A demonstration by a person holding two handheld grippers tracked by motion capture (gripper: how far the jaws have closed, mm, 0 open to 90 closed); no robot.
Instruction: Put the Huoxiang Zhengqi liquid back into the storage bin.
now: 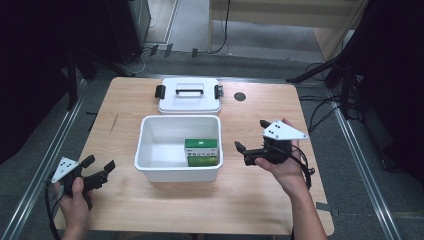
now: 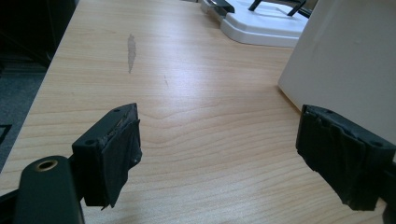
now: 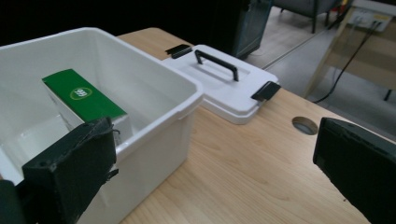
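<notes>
High view: we find a white rectangular plastic bin (image 1: 150, 145) standing open at the middle of the light wooden table (image 1: 200, 200), and in its right near corner a green and white carton (image 1: 201, 151). The carton lies between the two grippers, nearer the right one. The bin's white lid with black handle and side clips (image 1: 189, 95) lies flat on the table just behind the bin, apart from it.

We note the left gripper (image 1: 100, 170) held low near the table's left front, well left of the bin, jaws apart and holding nothing. In the left gripper view the bin's outer wall (image 2: 345, 60) rises just beyond the right-hand jaw.

The right gripper (image 1: 245, 152) hangs just right of the bin, pointing toward it, jaws likewise wide apart and bare. In the right gripper view the carton (image 3: 84, 98) sits inside the bin beyond the left-hand jaw, untouched.
</notes>
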